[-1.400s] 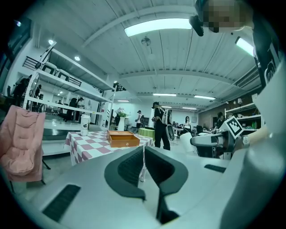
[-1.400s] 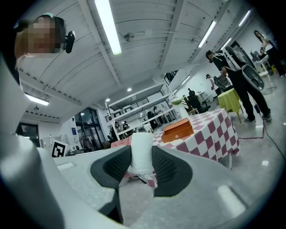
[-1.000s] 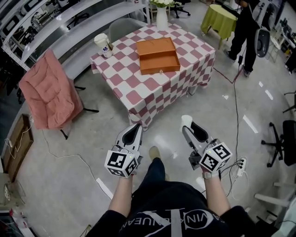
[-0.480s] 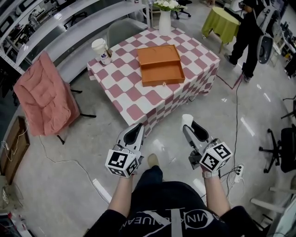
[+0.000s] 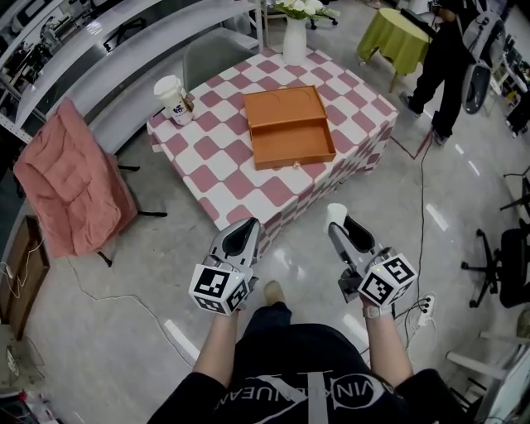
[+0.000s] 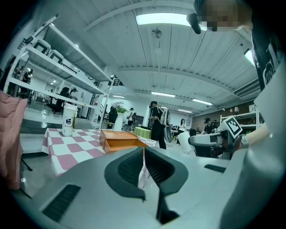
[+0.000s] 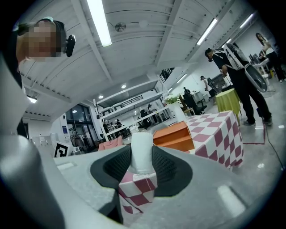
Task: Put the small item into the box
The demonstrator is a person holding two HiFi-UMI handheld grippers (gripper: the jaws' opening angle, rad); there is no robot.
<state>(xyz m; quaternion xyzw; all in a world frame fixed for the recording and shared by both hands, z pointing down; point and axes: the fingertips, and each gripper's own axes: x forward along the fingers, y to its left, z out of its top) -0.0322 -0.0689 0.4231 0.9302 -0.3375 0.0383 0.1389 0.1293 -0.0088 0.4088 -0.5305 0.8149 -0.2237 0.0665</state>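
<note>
**Right gripper view: white cylinder clamped, box far off on the desk**

The small white cylinder (image 7: 142,151) stands upright between the jaws of the right gripper (image 5: 339,225), which are closed on it; its exact kind is hard to make out. The left gripper (image 6: 144,154) has its jaws pressed together. Both are held above the floor, well apart from the desk (image 5: 217,159). There the orange box (image 5: 296,158) lies open, its tray showing a bare orange floor. A lid hides the paper cup's (image 5: 169,98) contents. The white vase (image 5: 294,41) holds flowers (image 5: 302,7), cut off by the frame's top edge.
</note>
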